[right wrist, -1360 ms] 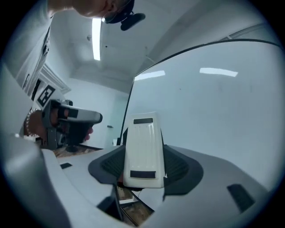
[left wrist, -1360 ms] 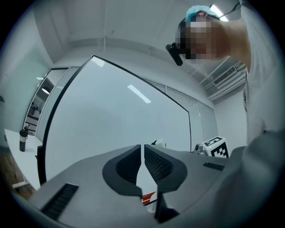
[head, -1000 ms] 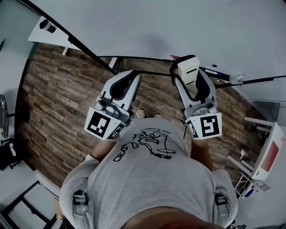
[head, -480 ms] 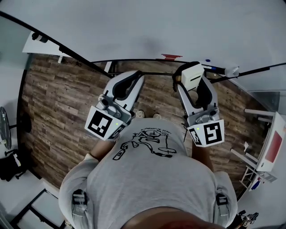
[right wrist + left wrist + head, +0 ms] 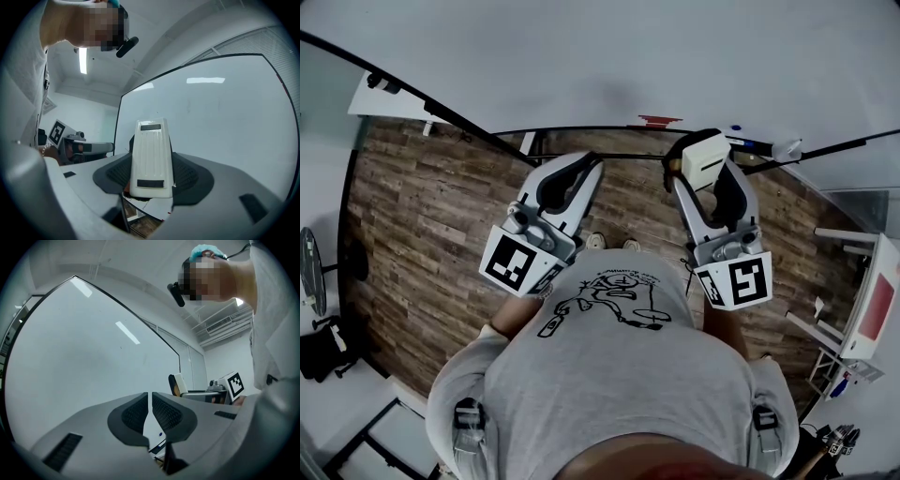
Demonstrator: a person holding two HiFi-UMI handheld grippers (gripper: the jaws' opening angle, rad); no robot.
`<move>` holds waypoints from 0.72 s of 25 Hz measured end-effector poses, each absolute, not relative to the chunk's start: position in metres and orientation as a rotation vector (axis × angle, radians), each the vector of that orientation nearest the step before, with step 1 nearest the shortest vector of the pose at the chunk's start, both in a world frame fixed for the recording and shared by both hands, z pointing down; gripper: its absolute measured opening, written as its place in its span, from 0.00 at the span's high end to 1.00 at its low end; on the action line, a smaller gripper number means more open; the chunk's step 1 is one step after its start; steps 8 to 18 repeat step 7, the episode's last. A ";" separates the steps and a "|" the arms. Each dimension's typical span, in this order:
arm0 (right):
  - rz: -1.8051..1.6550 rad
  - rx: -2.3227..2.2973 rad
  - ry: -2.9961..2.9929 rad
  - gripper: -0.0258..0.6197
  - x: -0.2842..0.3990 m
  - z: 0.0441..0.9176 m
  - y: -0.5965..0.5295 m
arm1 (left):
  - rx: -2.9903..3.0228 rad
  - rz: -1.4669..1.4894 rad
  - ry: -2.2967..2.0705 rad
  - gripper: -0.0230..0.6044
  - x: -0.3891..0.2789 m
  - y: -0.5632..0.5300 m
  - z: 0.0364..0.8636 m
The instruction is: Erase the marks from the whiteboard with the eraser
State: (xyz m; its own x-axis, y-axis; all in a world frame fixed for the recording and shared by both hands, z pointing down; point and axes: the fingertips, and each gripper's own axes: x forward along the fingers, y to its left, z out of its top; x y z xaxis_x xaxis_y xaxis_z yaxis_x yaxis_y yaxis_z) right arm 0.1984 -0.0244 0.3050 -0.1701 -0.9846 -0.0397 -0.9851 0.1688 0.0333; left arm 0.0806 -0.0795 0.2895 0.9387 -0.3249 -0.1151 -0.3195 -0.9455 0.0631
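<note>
- The right gripper [image 5: 704, 174] is clamped on the eraser [image 5: 703, 154]. Its jaws are spread only as wide as the eraser's body and press on both sides.
- In the right gripper view the eraser [image 5: 150, 159] stands upright between the pads. Its white ribbed back faces the camera and its top points at the whiteboard [image 5: 225, 122].
- The left gripper [image 5: 584, 161] holds nothing. Its jaws are almost together, with only a thin slit between the pads.
- In the head view both grippers sit at mid frame, side by side in front of the person's chest. The whiteboard [image 5: 609, 56] fills the upper part of the frame.
- The eraser is at upper centre-right, close to the board's lower edge. We cannot tell whether it touches the board.
- As for what is done: the eraser is picked up and aimed at the board, so the pick-up step looks finished.
- As for what is left: we see no clear marks on the board in any view, only light reflections and a faint speck or two.
- We judge that either the wiping is largely done, or the marks are too faint or lie outside these views. The pictures do not settle which.
- If marks remain, the eraser must be pressed flat on the board and swept across them.
</note>
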 end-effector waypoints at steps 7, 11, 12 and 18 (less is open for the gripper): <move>0.079 -2.014 2.381 0.55 0.197 0.304 -0.024 | 3.046 -0.205 -0.518 0.90 0.076 -0.078 0.289; 0.079 -2.014 2.381 0.55 0.197 0.304 -0.024 | 3.046 -0.205 -0.518 0.90 0.076 -0.078 0.289; 0.079 -2.014 2.381 0.55 0.197 0.304 -0.024 | 3.046 -0.205 -0.518 0.90 0.076 -0.078 0.289; 0.079 -2.014 2.381 0.55 0.197 0.304 -0.024 | 3.046 -0.205 -0.518 0.90 0.076 -0.078 0.289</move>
